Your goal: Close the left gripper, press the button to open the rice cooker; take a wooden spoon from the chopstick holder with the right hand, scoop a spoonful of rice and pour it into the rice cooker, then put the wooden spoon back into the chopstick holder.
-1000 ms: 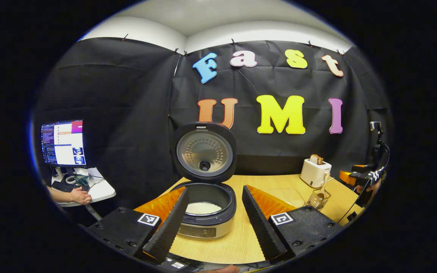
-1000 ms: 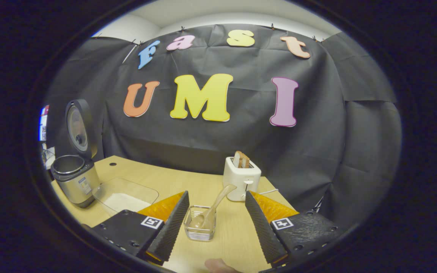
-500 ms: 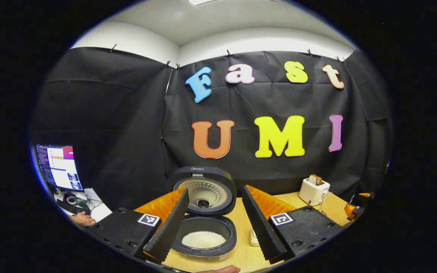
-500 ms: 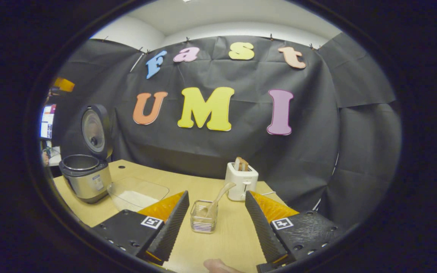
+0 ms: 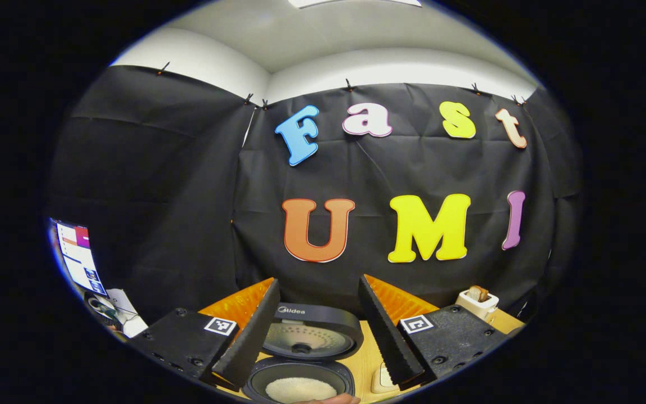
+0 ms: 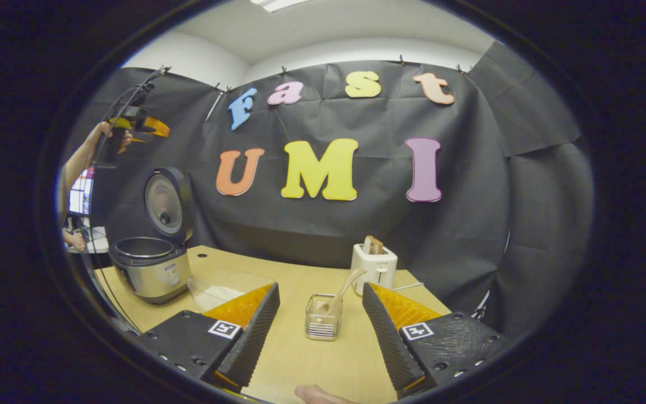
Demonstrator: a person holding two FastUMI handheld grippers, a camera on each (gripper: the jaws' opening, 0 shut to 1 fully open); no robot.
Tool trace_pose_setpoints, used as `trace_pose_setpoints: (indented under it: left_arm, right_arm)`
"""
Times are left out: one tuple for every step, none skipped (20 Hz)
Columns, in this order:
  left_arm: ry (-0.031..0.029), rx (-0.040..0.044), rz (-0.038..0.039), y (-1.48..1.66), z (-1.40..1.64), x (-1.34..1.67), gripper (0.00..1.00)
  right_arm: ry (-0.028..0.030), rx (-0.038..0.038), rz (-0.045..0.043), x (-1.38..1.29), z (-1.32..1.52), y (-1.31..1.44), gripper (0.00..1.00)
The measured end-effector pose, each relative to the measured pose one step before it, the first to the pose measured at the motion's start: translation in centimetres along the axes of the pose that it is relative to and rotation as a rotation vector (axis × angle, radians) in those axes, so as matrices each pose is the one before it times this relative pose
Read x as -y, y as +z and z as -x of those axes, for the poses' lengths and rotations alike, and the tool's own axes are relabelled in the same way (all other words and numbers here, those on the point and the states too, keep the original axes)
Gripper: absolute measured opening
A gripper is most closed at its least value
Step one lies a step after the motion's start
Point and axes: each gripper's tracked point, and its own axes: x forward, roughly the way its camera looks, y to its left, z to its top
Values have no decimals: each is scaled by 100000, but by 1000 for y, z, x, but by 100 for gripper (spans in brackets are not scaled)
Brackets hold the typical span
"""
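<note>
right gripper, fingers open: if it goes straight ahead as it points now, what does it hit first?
Probably the chopstick holder with the wooden spoon in it, centred ahead of the right gripper. The toaster stands behind; depth is unclear.

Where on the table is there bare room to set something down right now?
Bare wood lies in front of the chopstick holder, between the right tongs' open fingers, and along the back edge between the rice cooker and the toaster. It is crowded on the left, where the clear tray sits beside the cooker.

On the table (image 6: 295,359), the rice cooker (image 6: 152,264) stands left of the chopstick holder (image 6: 323,320), toaster (image 6: 376,269) behind it.
</note>
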Motion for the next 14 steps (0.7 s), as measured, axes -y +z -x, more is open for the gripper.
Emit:
trace_pose_setpoints:
  left_arm:
    - [-274, -187, 2167, -105, -1361, -353, 90]
    - [-602, -832, 2717, -571, -1736, -229, 90]
    - [-907, -1886, 979, -791, -1290, -6, 91]
    - [156, -1405, -56, -976, -827, -201, 91]
    - [954, -1143, -1044, -601, -1062, -483, 92]
    - [625, -1336, -1444, -703, -921, -325, 84]
    - [697, -867, -1257, -482, -656, -349, 93]
    - [1304, -495, -1167, -273, -736, -390, 93]
    - [182, -1018, -666, -490, -538, -148, 93]
    - [101, -1348, -427, -533, -366, -63, 93]
    - [247, -1029, -81, -601, -393, -123, 93]
    - [425, -1405, -529, -465, -276, -193, 93]
    - [1362, -988, -1084, -553, -115, -361, 93]
    - [213, -531, -1200, -413, -111, -122, 93]
  right_arm:
    - [787, 70, -279, 63, -119, -238, 88]
    - [-663, -15, 2, 366, -171, -276, 88]
    - [-1576, -196, 17, 616, -331, -175, 88]
    - [-1447, -248, -351, 540, -294, -196, 91]
    - [-675, -604, -434, 331, -228, -292, 91]
    - [-427, -752, -641, 210, -248, -211, 88]
    - [-608, -508, -879, 356, -51, -160, 91]
    - [-496, -256, -1159, 289, -113, -17, 88]
    - [161, -101, -828, 44, -9, -2, 88]
    - [148, 0, -394, 103, -37, -12, 88]
    - [-341, 275, -118, 123, -96, -6, 88]
    - [-362, 472, -144, 138, 3, 157, 91]
    - [40, 256, -227, -73, 62, -7, 91]
    - [308, 84, -383, -144, 7, 60, 88]
